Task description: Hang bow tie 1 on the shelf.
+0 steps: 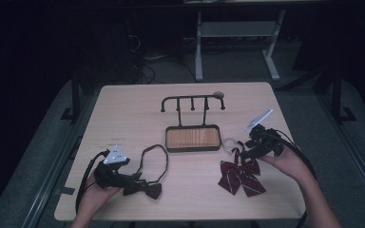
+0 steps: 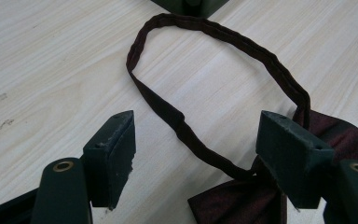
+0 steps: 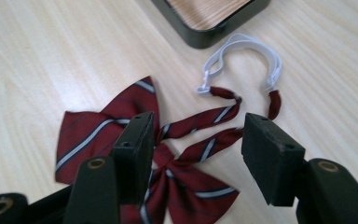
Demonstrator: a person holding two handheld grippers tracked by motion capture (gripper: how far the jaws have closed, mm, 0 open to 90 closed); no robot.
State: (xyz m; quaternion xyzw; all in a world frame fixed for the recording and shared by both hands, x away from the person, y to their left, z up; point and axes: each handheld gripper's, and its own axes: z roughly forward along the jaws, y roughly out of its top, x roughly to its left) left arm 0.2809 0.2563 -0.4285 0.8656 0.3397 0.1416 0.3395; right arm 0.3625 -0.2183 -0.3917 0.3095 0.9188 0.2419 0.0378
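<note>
Both tongs gape: left tongs point(image 2: 196, 154) over dark fabric bow tie point(image 2: 242, 200), right tongs point(image 3: 198, 154) over striped bow point(image 3: 168, 177).

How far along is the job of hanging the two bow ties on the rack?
Nothing hangs yet: the rack has bare hooks. The striped bow tie lies between the open right gripper jaws; the dark bow tie lies flat at the open left gripper. Gripping and hanging remain.
</note>
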